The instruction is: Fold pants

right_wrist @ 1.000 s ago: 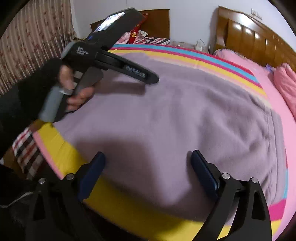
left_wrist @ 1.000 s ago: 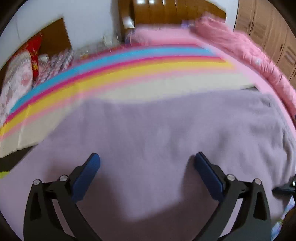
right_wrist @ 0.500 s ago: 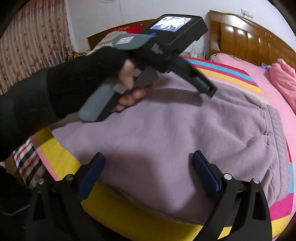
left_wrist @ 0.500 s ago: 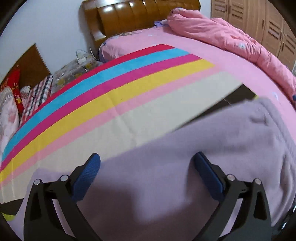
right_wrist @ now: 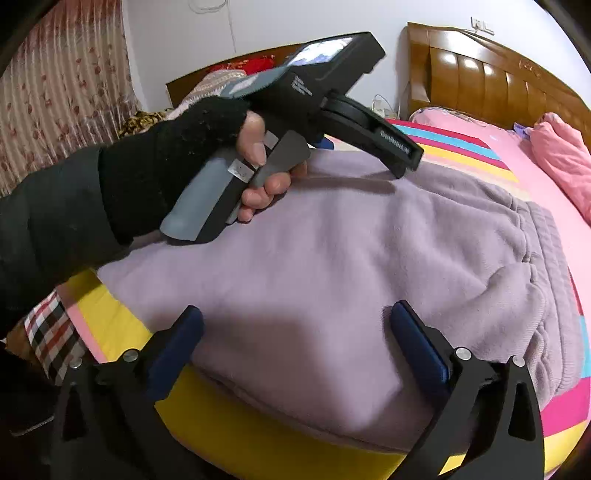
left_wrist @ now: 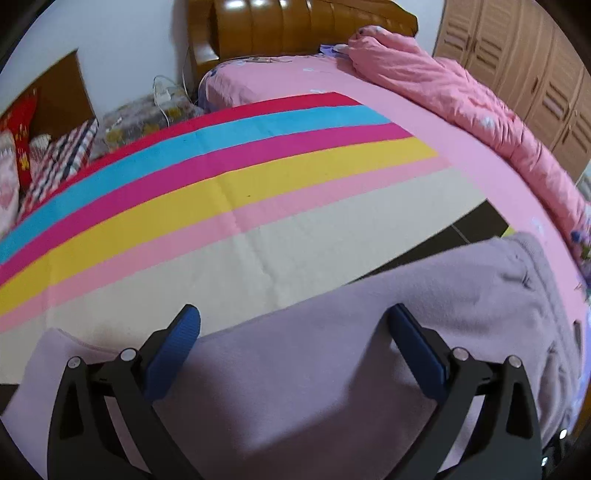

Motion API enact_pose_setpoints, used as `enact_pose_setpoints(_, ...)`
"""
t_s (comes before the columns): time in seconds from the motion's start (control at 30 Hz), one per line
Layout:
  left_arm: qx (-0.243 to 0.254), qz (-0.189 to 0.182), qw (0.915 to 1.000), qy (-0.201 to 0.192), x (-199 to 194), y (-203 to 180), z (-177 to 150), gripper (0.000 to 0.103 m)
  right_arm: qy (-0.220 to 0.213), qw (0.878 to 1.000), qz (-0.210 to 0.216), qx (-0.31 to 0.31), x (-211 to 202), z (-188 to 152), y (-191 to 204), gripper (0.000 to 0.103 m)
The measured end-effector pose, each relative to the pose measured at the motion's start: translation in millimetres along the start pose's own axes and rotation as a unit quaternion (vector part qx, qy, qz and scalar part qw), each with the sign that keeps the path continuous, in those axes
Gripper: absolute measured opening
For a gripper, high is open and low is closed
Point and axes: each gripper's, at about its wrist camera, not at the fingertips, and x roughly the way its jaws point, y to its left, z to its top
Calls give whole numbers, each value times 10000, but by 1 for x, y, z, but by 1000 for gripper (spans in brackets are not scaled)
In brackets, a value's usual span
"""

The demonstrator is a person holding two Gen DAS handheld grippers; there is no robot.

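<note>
Hovering with left gripper (left_wrist: 293, 319) spread empty and right gripper (right_wrist: 295, 323) opening, nothing between; best pinching both layers of lilac pants (right_wrist: 332, 251) squarely at matching edges.

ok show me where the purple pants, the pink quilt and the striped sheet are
purple pants (right_wrist: 332, 258), right wrist view, middle of the folded fabric
pink quilt (left_wrist: 461, 96), left wrist view, its bunched-up middle
striped sheet (left_wrist: 207, 199), left wrist view, the yellow stripe

Striped sheet (left_wrist: 207, 199) across mid-frame, pink quilt (left_wrist: 454, 99) upper right, wooden headboard (left_wrist: 295, 26) top centre, wardrobe doors (left_wrist: 535, 70) far right.
</note>
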Motion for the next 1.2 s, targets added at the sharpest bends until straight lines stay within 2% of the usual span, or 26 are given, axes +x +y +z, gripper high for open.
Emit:
enact_pose_setpoints(0.07,-166,-26,9997,-168,-9,6,0,102,30,10000,-49,16,3,2,-1,99)
enact_pose_setpoints(0.17,-408,243,9973,-559,-42,22,-7,101,188,9998,-92,12,6,9,-3,99)
enact_pose_setpoints(0.33,-730,542,9907,-1014,-109,67,-43,101,492,9985,-236,90,9,36,5,99)
enact_pose_setpoints(0.43,-840,997,9860,-1035,-139,105,-80,101,256,9996,-32,-84,8,64,21,99)
enact_pose_setpoints(0.53,-956,1356,9815,-954,-159,140,-115,101,146,9988,-23,-474,24,98,48,99)
enact_pose_setpoints(0.63,-1067,1938,9715,-851,-178,180,-152,101,137,9967,122,-786,58,132,76,99)
enact_pose_setpoints(0.73,-1347,2361,9597,-714,-192,221,-183,101,235,9960,490,-706,98,160,97,99)
enact_pose_setpoints(0.87,-1747,2568,9487,-583,-205,264,-207,101,481,9935,673,-781,154,192,133,99)
enact_pose_setpoints(0.93,-1858,2631,9454,-497,-204,277,-214,101,598,9921,689,-863,175,195,147,99)
enact_pose_setpoints(1.07,-2029,2430,9477,-395,-197,286,-219,101,1002,9890,512,-963,213,198,163,99)
enact_pose_setpoints(1.2,-2157,2280,9487,-392,-196,293,-220,101,871,9903,493,-968,222,200,162,99)
